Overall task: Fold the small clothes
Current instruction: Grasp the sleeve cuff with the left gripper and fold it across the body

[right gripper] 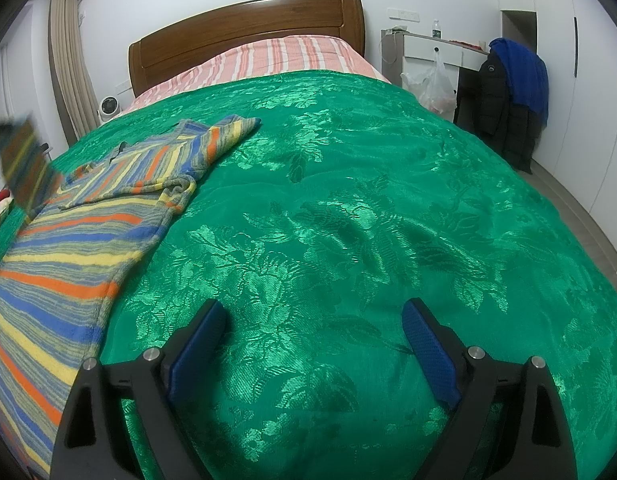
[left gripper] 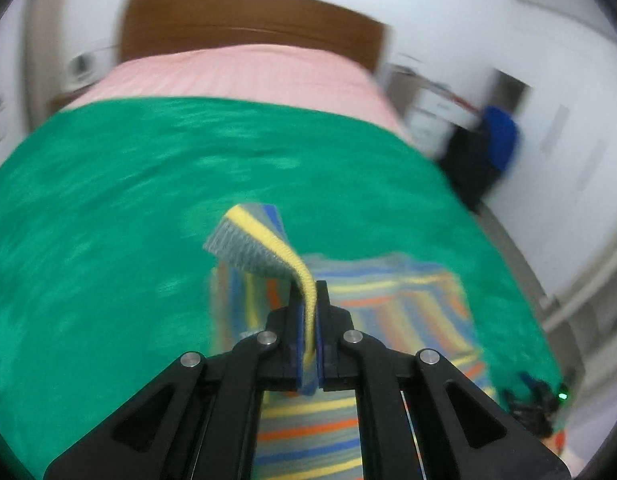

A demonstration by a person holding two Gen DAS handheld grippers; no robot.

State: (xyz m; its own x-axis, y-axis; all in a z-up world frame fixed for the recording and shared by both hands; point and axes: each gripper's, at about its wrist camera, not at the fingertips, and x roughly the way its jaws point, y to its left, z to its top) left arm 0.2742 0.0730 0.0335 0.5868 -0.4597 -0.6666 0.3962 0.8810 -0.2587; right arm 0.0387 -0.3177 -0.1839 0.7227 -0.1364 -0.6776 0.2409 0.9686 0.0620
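The left gripper [left gripper: 308,320] was clamped on the striped sweater's [left gripper: 308,432] yellow-edged hem, lifted above the green bedspread [left gripper: 108,200]. The right gripper [right gripper: 312,344] stood wide, holding nothing, over bare bedspread; only its view showed the sweater [right gripper: 68,240] spread at its left.

Striped sweater [right gripper: 68,240]: knitted cloth, matt, ribbed at hem. Green bedspread [right gripper: 348,200]: woven cloth, glossy sheen, raised leaf pattern. Headboard [right gripper: 244,28]: varnished wood, smooth, glossy. Left claw [left gripper: 309,308] and right claw [right gripper: 312,340]: matt black plastic, bright metal pins, blue textured pads [right gripper: 428,352].
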